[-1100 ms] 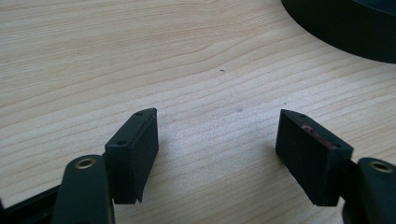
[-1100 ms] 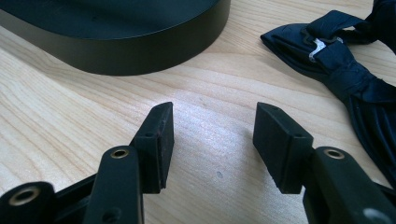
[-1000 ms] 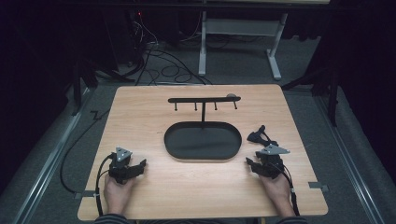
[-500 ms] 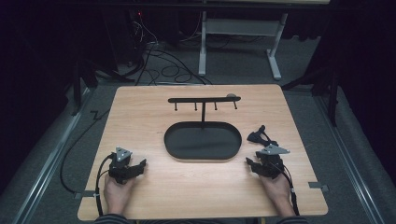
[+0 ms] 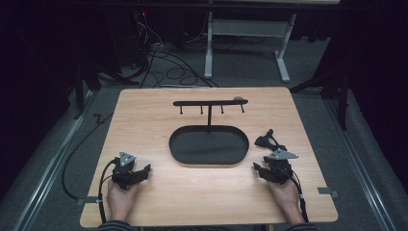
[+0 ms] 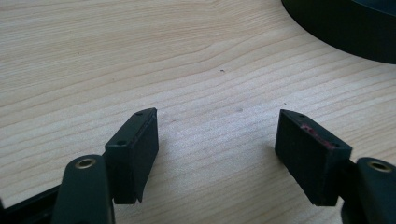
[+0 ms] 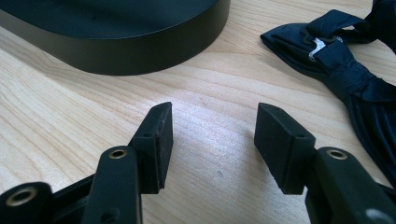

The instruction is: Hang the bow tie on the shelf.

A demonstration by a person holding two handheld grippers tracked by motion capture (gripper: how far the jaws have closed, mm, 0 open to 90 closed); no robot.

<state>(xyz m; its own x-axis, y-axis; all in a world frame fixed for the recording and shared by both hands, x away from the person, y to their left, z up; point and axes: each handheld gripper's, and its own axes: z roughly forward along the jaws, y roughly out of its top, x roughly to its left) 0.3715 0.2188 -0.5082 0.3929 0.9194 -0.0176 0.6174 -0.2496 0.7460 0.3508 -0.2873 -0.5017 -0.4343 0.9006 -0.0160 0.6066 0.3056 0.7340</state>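
- While both grippers rest low on the table [image 5: 144,120], the dark bow tie [image 5: 267,140] is seen lying just beyond the right gripper [image 5: 267,171], on the right-hand side of the black oval tray [image 5: 210,162]
- Relative to that tray, the bow tie is placed just off its right end, apart from its rim, with bare wood between the two
- From the right gripper view the bow tie [image 7: 345,70] is found ahead and to the right of the jaws, its long axis running slantwise from near the tray's wall [image 7: 140,56] towards the lower right edge
- The right gripper [image 7: 212,135] is held spread, nothing between its pads, only wood showing in the gap
- The left gripper [image 5: 137,173] is kept on the far side of the tray from the bow tie, well apart from it; its jaws are likewise spread and empty in the left gripper view [image 6: 217,140]
- The right gripper is judged the nearer by far, so a short forward reach, turned a little to the right, is what the pick-up would call for
- The rack [image 5: 210,103] with its hanging pegs is set behind the tray
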